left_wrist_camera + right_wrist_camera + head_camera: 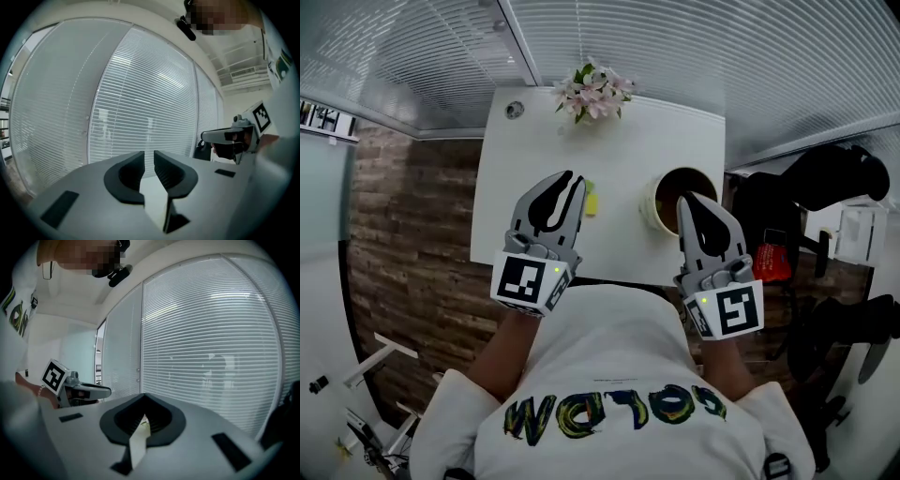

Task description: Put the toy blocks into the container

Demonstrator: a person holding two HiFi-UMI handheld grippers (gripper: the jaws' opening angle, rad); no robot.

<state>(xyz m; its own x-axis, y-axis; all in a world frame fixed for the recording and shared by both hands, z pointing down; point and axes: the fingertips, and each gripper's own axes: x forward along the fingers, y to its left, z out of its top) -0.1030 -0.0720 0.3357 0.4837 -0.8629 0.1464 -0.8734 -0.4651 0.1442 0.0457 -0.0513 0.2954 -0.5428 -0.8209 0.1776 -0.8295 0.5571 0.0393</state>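
A small yellow-green toy block (592,199) lies on the white table (534,141), just right of my left gripper (572,178). The round container (654,204), dark brown inside, stands to the block's right, and my right gripper (686,199) hangs over its near right rim. In the left gripper view the left gripper (149,157) points level at window blinds, its jaws a narrow gap apart with nothing between them. In the right gripper view the right gripper (143,397) has its tips meeting and holds nothing. Neither gripper view shows the block or the container.
A bunch of pink and white flowers (595,92) stands at the table's far edge. A black chair and bags (844,178) and a red item (773,258) crowd the floor to the right. Window blinds run along the far side.
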